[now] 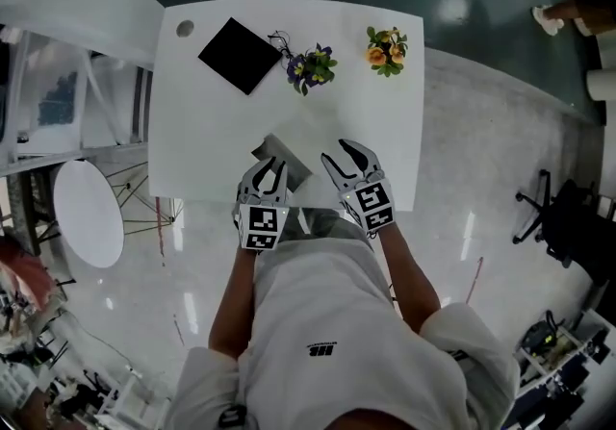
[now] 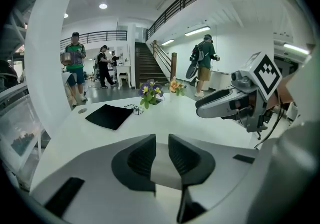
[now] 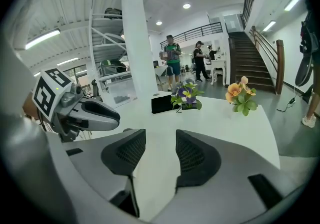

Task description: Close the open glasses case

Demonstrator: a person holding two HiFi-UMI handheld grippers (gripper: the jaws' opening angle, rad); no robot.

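A flat grey glasses case [image 1: 295, 160] lies near the table's front edge, just ahead of my left gripper [image 1: 272, 164]. In the left gripper view the jaws stand almost together, with a strip of the grey case [image 2: 161, 163] between the pads [image 2: 144, 157]. I cannot tell from here how its lid stands. My right gripper [image 1: 335, 151] hovers just right of the case, apart from it. It is open, and only bare white table [image 3: 160, 133] shows between its jaws. Each gripper appears in the other's view: the right gripper [image 2: 227, 101] and the left gripper [image 3: 90, 111].
Farther back on the white table [image 1: 385, 130] lie a black square cloth [image 1: 239, 55] and a pair of glasses [image 1: 281, 37]. A purple flower bunch [image 1: 310, 66] and an orange one [image 1: 387, 49] stand there too. The table's front edge [image 1: 318, 203] runs under my grippers. People stand in the hall beyond.
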